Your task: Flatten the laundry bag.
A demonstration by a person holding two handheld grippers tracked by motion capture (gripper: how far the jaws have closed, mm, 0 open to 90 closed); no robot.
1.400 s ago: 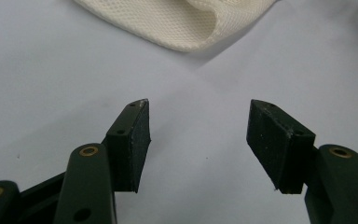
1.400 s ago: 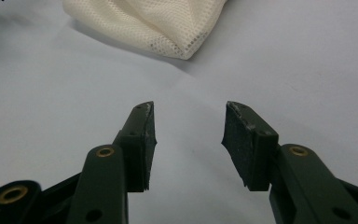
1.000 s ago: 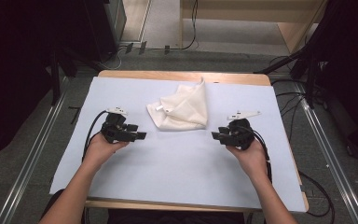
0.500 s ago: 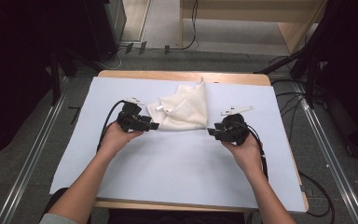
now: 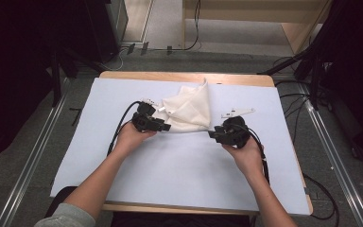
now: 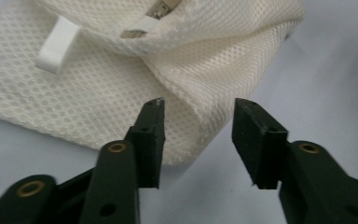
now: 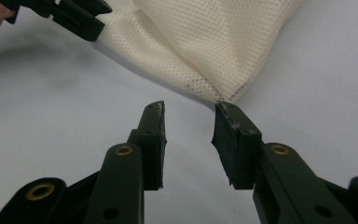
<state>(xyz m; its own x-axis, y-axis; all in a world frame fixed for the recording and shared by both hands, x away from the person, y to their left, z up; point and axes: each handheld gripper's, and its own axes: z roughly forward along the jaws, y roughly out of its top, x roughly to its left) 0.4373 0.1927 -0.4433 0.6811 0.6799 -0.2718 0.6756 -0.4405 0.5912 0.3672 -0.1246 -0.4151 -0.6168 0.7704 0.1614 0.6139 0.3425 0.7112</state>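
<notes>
Left gripper (image 6: 198,140): held with jaws parted; a folded corner of the mesh bag (image 6: 121,70) is seen between and just past the jaw tips, not clamped. From the high view it is placed at the bag's left near corner (image 5: 163,126).
Right gripper (image 7: 189,140): jaws parted, nothing grasped; the bag's pointed corner (image 7: 223,95) lies just ahead of the tips, seemingly apart from them. From above it is seen at the bag's right near corner (image 5: 215,135).
Mesh bag: cream-white netting (image 5: 186,109), crumpled and folded over itself, laid on the sheet toward the far middle of the table, between the two grippers.
White tab: a small white loop (image 6: 58,44) is sewn on the bag's surface, seen in the left gripper view.
Sheet: a pale blue-white cover (image 5: 170,179) is spread over most of the table top.
Table: a wooden edge (image 5: 184,75) is exposed along the far side.
Hands: the left hand (image 5: 130,137) and the right hand (image 5: 246,153) are each wrapped around a gripper body.
Cables: a black cable (image 5: 120,125) is looped from the left gripper.
</notes>
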